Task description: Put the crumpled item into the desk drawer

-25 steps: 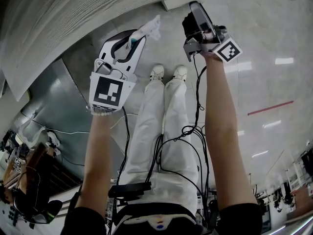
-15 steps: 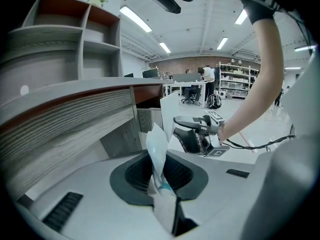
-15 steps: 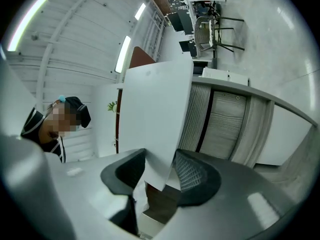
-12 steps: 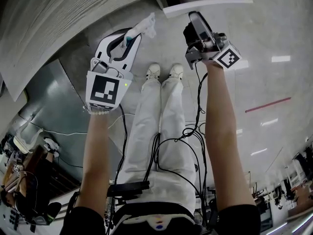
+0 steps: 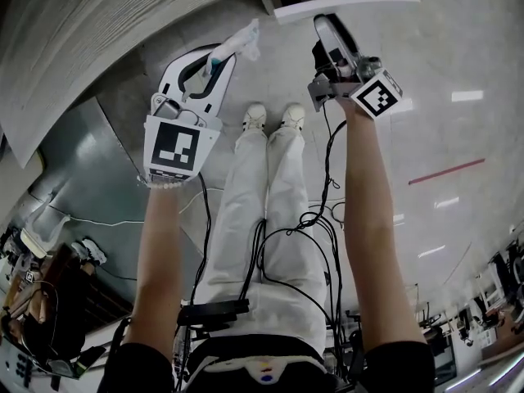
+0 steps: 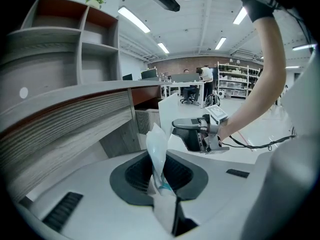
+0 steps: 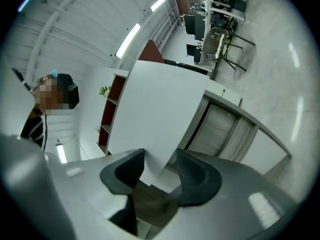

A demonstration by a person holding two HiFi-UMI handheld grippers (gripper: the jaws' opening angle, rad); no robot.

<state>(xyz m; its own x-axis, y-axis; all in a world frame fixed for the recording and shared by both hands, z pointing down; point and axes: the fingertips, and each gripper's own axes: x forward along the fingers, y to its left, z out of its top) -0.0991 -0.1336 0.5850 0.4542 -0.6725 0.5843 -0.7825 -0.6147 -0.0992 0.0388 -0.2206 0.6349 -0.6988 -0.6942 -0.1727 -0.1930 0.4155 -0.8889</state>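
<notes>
Wrapper [image 6: 156, 146], one, crumpled and white, stands pinched in the left gripper's [image 6: 161, 183] closed jaws beside the grey wood-grain desk [image 6: 65, 119]. Just right, one white drawer front [image 7: 160, 104] juts out, its corner between the right gripper's [image 7: 160, 169] spread jaws, which have just been opening. Two white shoes [image 5: 255, 119] stand near.

Left tongs [image 6: 159, 170] pinch pale crumpled item [image 6: 156, 145] upright; wood-grain desk [image 6: 70, 129] behind.

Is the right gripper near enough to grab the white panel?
Probably yes. The right gripper, jaws just opening wider, straddles a corner of the white panel without pressing it; nothing else blocks it.
</notes>
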